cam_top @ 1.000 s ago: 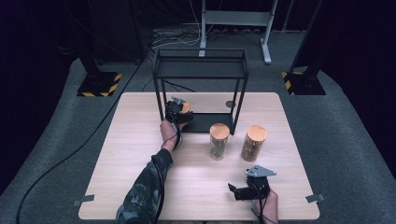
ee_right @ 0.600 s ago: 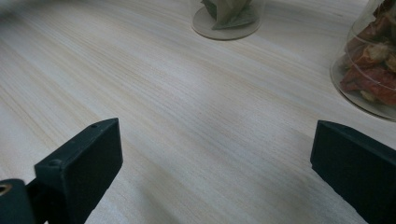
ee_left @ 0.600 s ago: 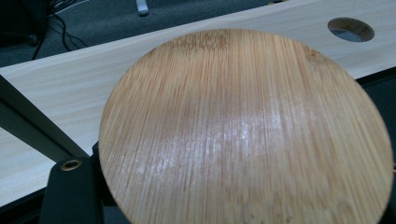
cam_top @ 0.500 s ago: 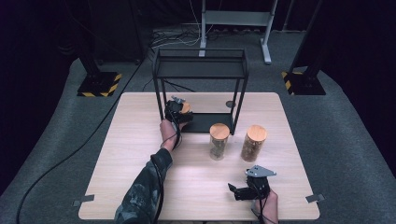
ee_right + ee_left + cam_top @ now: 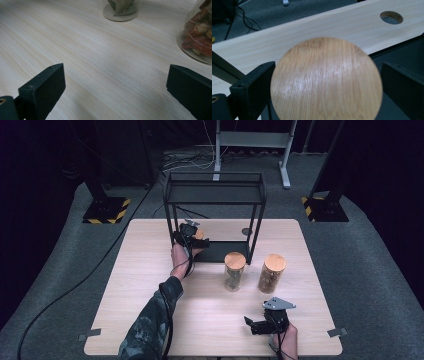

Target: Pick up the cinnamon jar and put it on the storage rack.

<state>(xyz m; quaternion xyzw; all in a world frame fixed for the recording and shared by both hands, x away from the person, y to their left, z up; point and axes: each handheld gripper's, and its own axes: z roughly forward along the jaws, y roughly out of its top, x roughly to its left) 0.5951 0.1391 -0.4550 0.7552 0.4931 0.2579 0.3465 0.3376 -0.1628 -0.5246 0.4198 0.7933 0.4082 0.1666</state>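
Note:
A jar with a round wooden lid (image 5: 325,80) stands on the lower shelf of the black wire rack (image 5: 215,200). My left gripper (image 5: 192,236) reaches in from the front. Its jaws have just been opening and now stand open, with the lid (image 5: 200,234) between them and the pads (image 5: 255,85) off its rim. My right gripper (image 5: 252,326) rests low over the table's near right part, open, with bare wood between its fingers (image 5: 42,87). Two more wooden-lidded glass jars stand on the table, one with green leaves (image 5: 234,270) and one with reddish pieces (image 5: 271,272).
The rack's front posts (image 5: 256,232) flank my left hand. A round hole (image 5: 391,17) in the tabletop lies behind the rack. In the right gripper view the leaf jar (image 5: 121,8) and the reddish jar (image 5: 197,32) stand ahead. Floor stands with striped bases (image 5: 105,210) sit beyond the table.

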